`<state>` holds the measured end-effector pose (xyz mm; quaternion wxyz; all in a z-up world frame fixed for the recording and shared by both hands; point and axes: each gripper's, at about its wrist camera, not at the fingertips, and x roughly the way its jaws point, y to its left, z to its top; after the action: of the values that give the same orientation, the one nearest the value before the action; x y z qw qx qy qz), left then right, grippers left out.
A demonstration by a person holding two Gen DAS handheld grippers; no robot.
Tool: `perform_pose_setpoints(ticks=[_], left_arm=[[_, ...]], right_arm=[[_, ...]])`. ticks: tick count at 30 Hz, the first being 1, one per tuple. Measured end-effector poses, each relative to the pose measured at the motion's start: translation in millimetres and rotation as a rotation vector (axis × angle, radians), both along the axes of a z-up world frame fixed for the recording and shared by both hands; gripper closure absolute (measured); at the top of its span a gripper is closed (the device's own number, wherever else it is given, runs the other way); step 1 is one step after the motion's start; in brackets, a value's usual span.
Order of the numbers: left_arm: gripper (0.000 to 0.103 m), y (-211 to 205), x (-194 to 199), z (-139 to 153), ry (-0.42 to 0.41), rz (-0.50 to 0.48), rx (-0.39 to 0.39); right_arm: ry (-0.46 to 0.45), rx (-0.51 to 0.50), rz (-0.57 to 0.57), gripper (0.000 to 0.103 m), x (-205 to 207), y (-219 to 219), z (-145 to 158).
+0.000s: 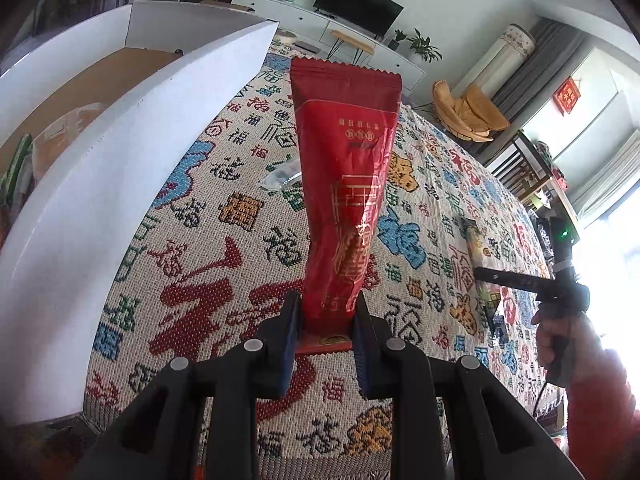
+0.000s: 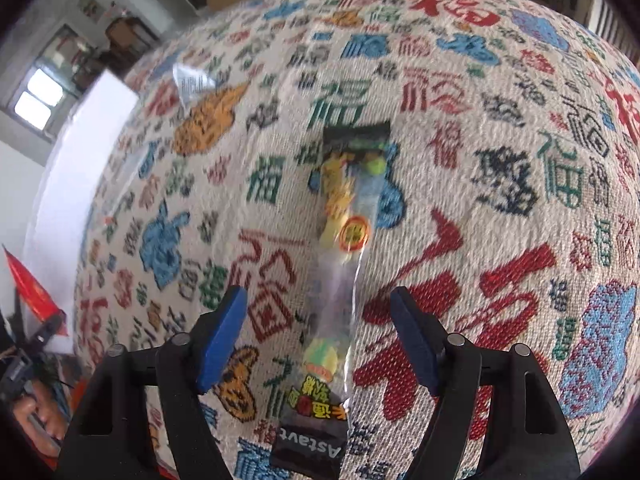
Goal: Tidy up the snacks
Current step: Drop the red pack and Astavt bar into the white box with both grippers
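Woven cloth with printed characters covering table. Left gripper pinching red snack packet upright, beside white box. Right gripper hovering spread over clear snack packet lying flat.

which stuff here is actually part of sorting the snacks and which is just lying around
Part of the job:
- red snack packet, clamped in the left tool
- long clear snack packet, lying between the open pads of the right tool
- clear wrapper on the patterned cloth
- white box, some packets inside

Just lying about:
- television
- potted plants
- tan chair
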<state>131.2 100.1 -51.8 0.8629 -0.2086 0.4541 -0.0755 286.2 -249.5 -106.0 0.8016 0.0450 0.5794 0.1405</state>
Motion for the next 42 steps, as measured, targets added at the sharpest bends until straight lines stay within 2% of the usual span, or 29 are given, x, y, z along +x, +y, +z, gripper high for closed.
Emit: perform_pose_setpoints(ticks=[1,2,5,9,11,13,16,19,21,24,25,26,28,29,31,32,36,39,42], left_arm=[[0.079,1.8,-4.8,4.8,-0.011,-0.001,-0.001],[0.079,4.5,-10.1,9.4,-0.021,0.0,-0.006],[0.079,17.4,-30.0,18.8,-0.043,0.012,-0.039],[0.079,48.0,-50.8,35.4,-0.066,0.056,-0.091],[0.079,71.2,-55.7,52.3,-0.098,0.092,-0.1],[0.079,99.5,-58.2,68.9,-0.131,0.147,-0.073],[0.079,147.2,-55.3,82.3,-0.137,0.24,-0.017],[0.079,187.9,-44.1,84.6,-0.103,0.309,0.05],[0.079,207.4,-36.3,84.6,-0.076,0.34,0.106],[0.079,228.8,-28.8,82.7,-0.051,0.38,0.162],[0.075,235.7,-27.2,80.4,-0.036,0.411,0.189],[0.068,241.9,-26.0,76.9,-0.013,0.447,0.22],[0.018,254.4,-26.9,68.2,0.032,0.511,0.264],[0.014,257.2,-31.9,65.5,0.035,0.546,0.295],[0.014,256.4,-43.4,58.8,0.033,0.569,0.329],[0.014,255.0,-48.3,55.0,0.038,0.562,0.322],[0.014,233.4,-62.3,45.4,0.022,0.533,0.252],[0.014,189.0,-61.7,48.7,-0.013,0.437,0.185],[0.013,125.7,-54.6,51.4,-0.069,0.281,0.148]], right_arm=[[-0.034,-0.09,0.025,0.079,-6.2,7.6,1.2],[-0.054,-0.129,0.048,0.085,-11.8,12.8,2.3],[-0.066,-0.08,0.047,0.092,-21.4,10.5,8.4],[-0.141,0.047,0.048,0.093,-29.4,14.7,48.0],[-0.181,0.117,0.086,0.093,-30.5,35.6,76.9],[-0.205,0.204,0.138,0.093,-27.2,67.9,105.8],[-0.238,0.328,0.253,0.093,-27.3,135.2,149.0],[-0.237,0.435,0.378,0.093,-31.9,217.2,180.1],[-0.226,0.48,0.455,0.093,-35.0,273.6,191.2],[-0.236,0.478,0.55,0.092,-46.6,352.6,193.7],[-0.226,0.476,0.577,0.092,-49.8,375.0,189.6],[-0.213,0.47,0.596,0.086,-53.4,397.5,182.9],[-0.16,0.488,0.612,0.068,-55.1,423.4,166.0],[-0.127,0.509,0.614,0.046,-56.7,430.3,157.2],[-0.135,0.513,0.589,0.043,-61.2,421.8,146.4],[-0.159,0.493,0.592,0.043,-64.5,412.8,142.5],[-0.291,0.312,0.595,0.038,-69.6,356.9,121.3],[-0.37,0.156,0.535,0.037,-65.0,288.7,93.1],[-0.395,0.019,0.427,0.037,-53.7,211.1,59.1]])
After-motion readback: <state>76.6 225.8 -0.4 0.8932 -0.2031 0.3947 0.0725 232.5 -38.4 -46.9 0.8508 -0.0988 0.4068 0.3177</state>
